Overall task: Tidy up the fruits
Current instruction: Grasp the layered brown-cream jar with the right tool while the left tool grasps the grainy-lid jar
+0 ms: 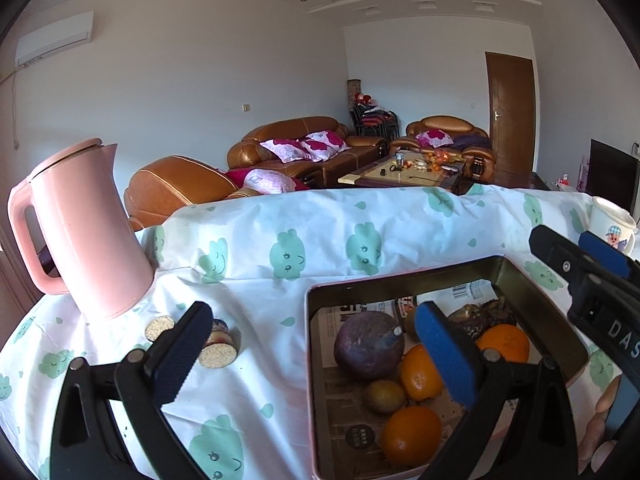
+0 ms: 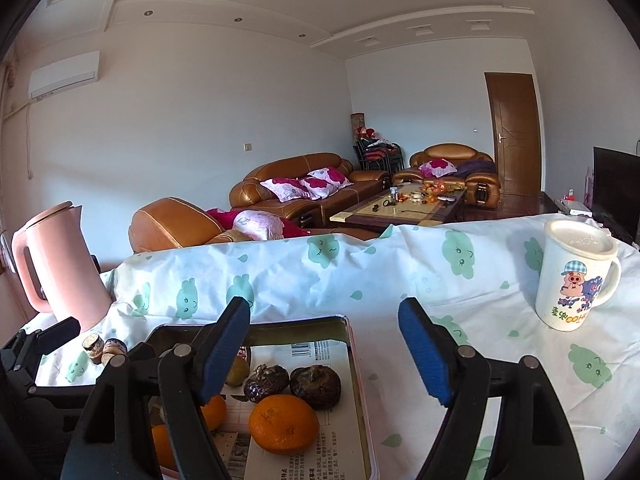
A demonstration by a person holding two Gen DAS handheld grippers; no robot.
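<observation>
Left gripper is hovering wide open and empty over the tin's left rim; right gripper is gaping too, holding nothing, above its right rim. Tin is sitting on the tablecloth, paper-lined, holding three oranges, a purple fruit, a kiwi and two dark chestnut-like bulbs. Judgement: oranges are looking firm, light, rollable, so pinching across the widest middle seems best; the purple fruit's smooth skin may be slipping under the pads.

Left gripper spread wide, fingers apart, nothing between, angled slightly downward. Right gripper likewise parted and empty, tilted down, just right of the left one.
</observation>
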